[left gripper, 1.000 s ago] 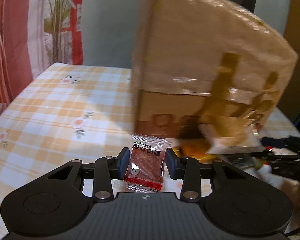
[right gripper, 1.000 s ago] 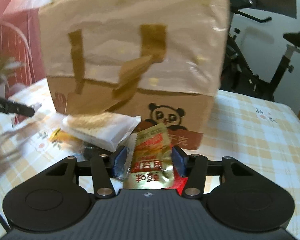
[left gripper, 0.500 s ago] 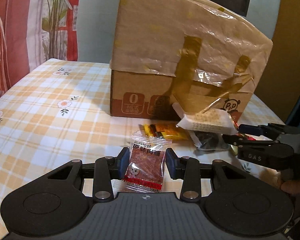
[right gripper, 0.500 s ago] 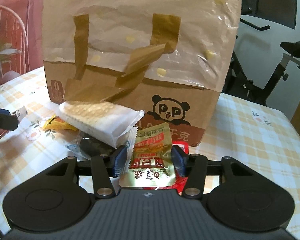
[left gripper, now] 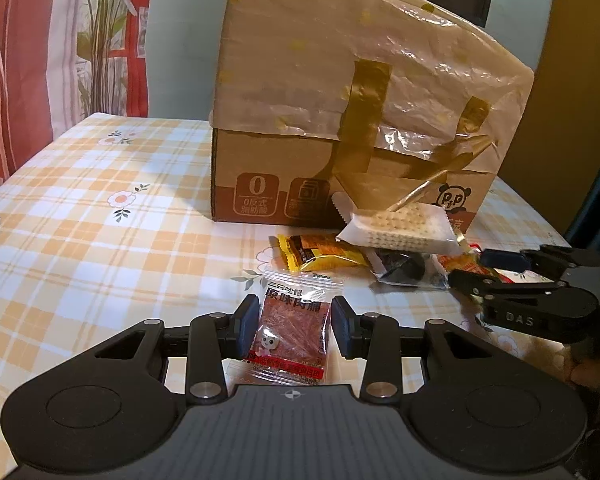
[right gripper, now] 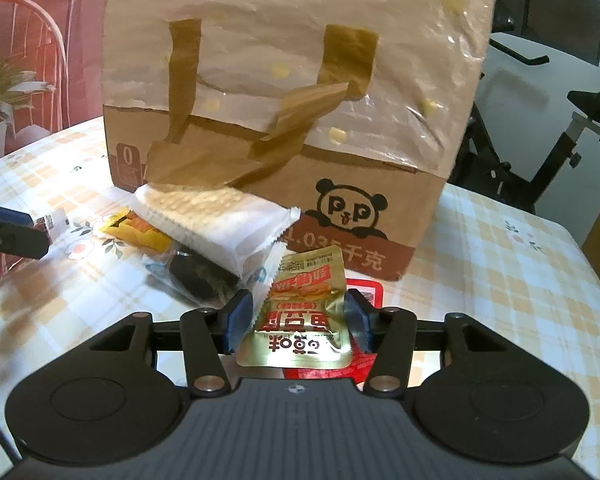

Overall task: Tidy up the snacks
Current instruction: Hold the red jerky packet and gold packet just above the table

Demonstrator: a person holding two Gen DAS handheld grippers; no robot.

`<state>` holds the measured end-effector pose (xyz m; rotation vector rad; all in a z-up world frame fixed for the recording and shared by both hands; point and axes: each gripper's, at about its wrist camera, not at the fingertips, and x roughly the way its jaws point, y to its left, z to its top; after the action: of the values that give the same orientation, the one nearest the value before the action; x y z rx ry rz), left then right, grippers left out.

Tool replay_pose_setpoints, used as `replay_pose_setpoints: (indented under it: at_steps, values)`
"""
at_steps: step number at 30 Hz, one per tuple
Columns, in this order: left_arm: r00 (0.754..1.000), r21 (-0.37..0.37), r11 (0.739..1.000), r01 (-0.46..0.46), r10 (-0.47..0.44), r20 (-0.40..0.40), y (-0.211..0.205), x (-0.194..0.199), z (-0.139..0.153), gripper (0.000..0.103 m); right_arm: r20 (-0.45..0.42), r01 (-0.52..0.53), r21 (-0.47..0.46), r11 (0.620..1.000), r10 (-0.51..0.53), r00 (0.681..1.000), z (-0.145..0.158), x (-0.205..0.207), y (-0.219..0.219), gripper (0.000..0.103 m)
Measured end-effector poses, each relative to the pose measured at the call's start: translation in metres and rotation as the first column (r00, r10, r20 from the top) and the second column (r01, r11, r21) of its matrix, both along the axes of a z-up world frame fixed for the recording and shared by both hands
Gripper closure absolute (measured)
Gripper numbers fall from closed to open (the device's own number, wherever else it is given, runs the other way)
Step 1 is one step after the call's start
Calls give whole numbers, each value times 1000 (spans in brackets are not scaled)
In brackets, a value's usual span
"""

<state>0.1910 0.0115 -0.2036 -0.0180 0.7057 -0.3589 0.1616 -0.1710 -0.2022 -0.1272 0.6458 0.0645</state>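
Note:
My left gripper point(left gripper: 294, 326) is shut on a clear packet of red jerky point(left gripper: 290, 320), held just above the checked tablecloth point(left gripper: 100, 220). My right gripper point(right gripper: 298, 320) is shut on a gold foil packet point(right gripper: 304, 320), and it also shows at the right of the left wrist view as the right gripper point(left gripper: 480, 270). Between both grippers and the tall cardboard box point(left gripper: 340, 120) point(right gripper: 300, 80) lies a small pile: a white cracker pack point(left gripper: 400, 226) point(right gripper: 216, 216), a yellow packet point(left gripper: 320, 256) point(right gripper: 136, 232) and a dark packet point(left gripper: 404, 268) point(right gripper: 200, 280). A red packet point(right gripper: 364, 292) lies under the gold one.
A crumpled plastic bag with brown handles drapes over the box's top. Bare tablecloth stretches to the left of the box point(left gripper: 80, 200) and to its right point(right gripper: 520, 260). An exercise bike point(right gripper: 560, 140) stands behind the table, a plant and red curtain point(left gripper: 100, 40) at the far left.
A second ago the box looked blurred and leaning; now it stands sharp and still. The left gripper has drawn back a little from it. Both packets stay gripped.

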Motion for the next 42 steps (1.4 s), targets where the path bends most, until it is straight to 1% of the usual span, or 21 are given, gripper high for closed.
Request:
replay_pose_setpoints:
  at_steps: [5,8,10,12,15,18,20,26,32,34,38,42]
  values:
    - [1000,-3,1000,-6,6,-2,1,-1,0,62,-3,35,32,999,-35,999,2,-14,-8,50]
    - [1000,-4,1000,-5,5,2,1,-2,1,62,3,83,45,996,-83,997,4,-15,-14,53]
    - [1000,-6,1000,-6,7,4,1,-3,2,62,14,103,42,994,-104,995,4,-15,-14,53]
    - [1000,-9,1000,-11,11,3,2,-3,1,62,31,98,25,995,-99,995,3,-15,-11,53]
    - [1000,-11,1000,-13,13,-1,3,-3,0,62,48,53,-31,998,-52,998,2,-17,0,52]
    - [1000,-10,1000,-14,14,-3,2,-3,-1,62,35,10,-86,996,-7,999,-1,-16,10,50]
    - [1000,-11,1000,-16,16,-4,3,-2,-1,62,25,12,-105,994,-9,1000,-3,-14,13,50]
    - [1000,-11,1000,-20,20,-11,2,-1,-3,62,37,66,-75,995,-63,997,-1,-13,3,49]
    - [1000,-11,1000,-22,22,-14,2,-1,-3,62,14,53,-96,994,-52,999,-4,-8,6,47]
    - [1000,-12,1000,-21,21,-13,2,-1,-3,62,9,54,-82,995,-54,999,-4,-8,4,47]
    - [1000,-21,999,-28,28,-13,4,0,-4,62,-3,82,-56,995,-82,997,-4,-6,0,41]
    - [999,-23,999,-28,27,-18,4,0,-5,62,-2,84,-63,994,-84,996,-4,-6,0,40]
